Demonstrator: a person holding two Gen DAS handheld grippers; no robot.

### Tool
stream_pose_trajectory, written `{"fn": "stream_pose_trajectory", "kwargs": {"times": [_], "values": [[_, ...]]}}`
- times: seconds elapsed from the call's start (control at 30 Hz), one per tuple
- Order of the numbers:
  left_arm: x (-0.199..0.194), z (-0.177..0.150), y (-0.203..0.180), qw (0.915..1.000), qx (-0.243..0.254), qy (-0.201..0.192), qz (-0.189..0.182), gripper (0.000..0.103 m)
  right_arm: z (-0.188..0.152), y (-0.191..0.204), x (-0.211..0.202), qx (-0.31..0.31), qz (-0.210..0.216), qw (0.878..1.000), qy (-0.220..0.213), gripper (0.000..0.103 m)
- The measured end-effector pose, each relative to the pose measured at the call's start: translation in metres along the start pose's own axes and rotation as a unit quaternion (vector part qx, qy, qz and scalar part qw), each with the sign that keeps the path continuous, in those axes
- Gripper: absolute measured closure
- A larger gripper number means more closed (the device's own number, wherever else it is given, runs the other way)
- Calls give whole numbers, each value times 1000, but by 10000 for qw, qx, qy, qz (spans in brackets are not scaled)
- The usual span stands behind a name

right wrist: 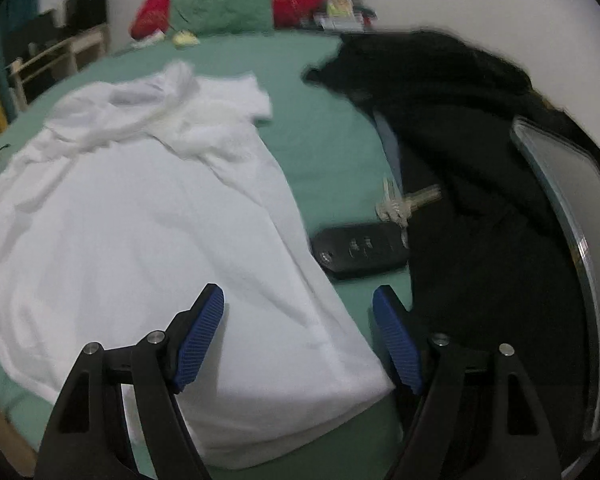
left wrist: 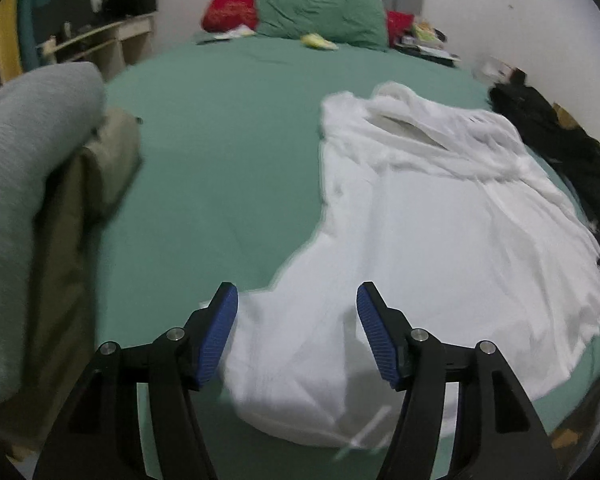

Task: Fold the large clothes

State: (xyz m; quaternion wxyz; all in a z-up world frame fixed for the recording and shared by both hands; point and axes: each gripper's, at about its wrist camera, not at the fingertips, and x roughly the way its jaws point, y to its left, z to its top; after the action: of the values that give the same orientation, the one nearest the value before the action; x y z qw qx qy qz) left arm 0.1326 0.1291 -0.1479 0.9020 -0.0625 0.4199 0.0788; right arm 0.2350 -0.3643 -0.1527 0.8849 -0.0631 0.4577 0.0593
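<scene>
A large white garment (left wrist: 440, 220) lies spread flat on the green bed sheet (left wrist: 220, 152), its collar toward the pillows. In the left wrist view my left gripper (left wrist: 297, 294) hovers open over the garment's near left corner, blue pads (left wrist: 216, 340) apart with only loose cloth below them. In the right wrist view the same white garment (right wrist: 140, 220) fills the left half. My right gripper (right wrist: 298, 294) stands open over its near right corner and edge, with nothing pressed between the pads (right wrist: 398, 344).
A grey and olive stack of clothes (left wrist: 40, 168) sits at the bed's left. A black clothing pile (right wrist: 440, 120) lies at the right, with a black key fob (right wrist: 360, 250) and keys (right wrist: 404, 202) beside the garment. Green pillow (left wrist: 320, 12) at the head.
</scene>
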Motion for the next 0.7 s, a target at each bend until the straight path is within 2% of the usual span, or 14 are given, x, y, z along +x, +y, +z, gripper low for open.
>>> {"fn": "stream_pose_trajectory", "kwargs": {"times": [0.03, 0.1, 0.13, 0.2, 0.23, 0.27, 0.3, 0.33, 0.37, 0.4, 0.43, 0.47, 0.6, 0.7], "values": [[3, 0, 4, 10000, -15, 62, 43, 37, -3, -5, 9, 223, 271, 9991, 219, 22], [30, -5, 11, 9976, -152, 675, 20, 32, -4, -9, 6, 393, 407, 9984, 89, 22], [32, -8, 13, 9977, -176, 650, 30, 28, -4, -7, 5, 361, 428, 9983, 131, 22], [29, -9, 9, 9981, -98, 588, 154, 26, -7, 2, 3, 271, 541, 9981, 133, 23], [28, -10, 8, 9981, -95, 589, 128, 26, -8, 8, 1, 184, 499, 9985, 127, 31], [27, -11, 8, 9981, -86, 604, 34, 26, -8, 14, 0, 105, 491, 9987, 112, 53], [26, -12, 8, 9981, -72, 609, -38, 26, -9, 19, -3, 74, 633, 9979, 84, 65], [24, -14, 6, 9980, -19, 623, -84, 30, -12, 23, -5, 120, 778, 9969, 62, 78], [22, -14, 4, 9979, 48, 625, -158, 44, -13, 27, -7, 130, 790, 9968, 34, 90], [19, -15, 0, 9976, 139, 618, -266, 54, -16, 31, -9, 113, 851, 9963, 14, 96], [15, -16, -3, 9972, 223, 620, -357, 79, -18, 34, -11, 162, 1001, 9948, 30, 99], [13, -17, -9, 9962, 328, 650, -475, 96, -21, 34, -13, 259, 1111, 9935, 14, 99], [-9, -23, -24, 9933, 403, 621, -890, 97, -30, 37, -23, 705, 1809, 9809, -60, 99], [-37, -24, -25, 9938, 323, 399, -983, 97, -39, 39, -35, 1007, 2188, 9704, -187, 100]]}}
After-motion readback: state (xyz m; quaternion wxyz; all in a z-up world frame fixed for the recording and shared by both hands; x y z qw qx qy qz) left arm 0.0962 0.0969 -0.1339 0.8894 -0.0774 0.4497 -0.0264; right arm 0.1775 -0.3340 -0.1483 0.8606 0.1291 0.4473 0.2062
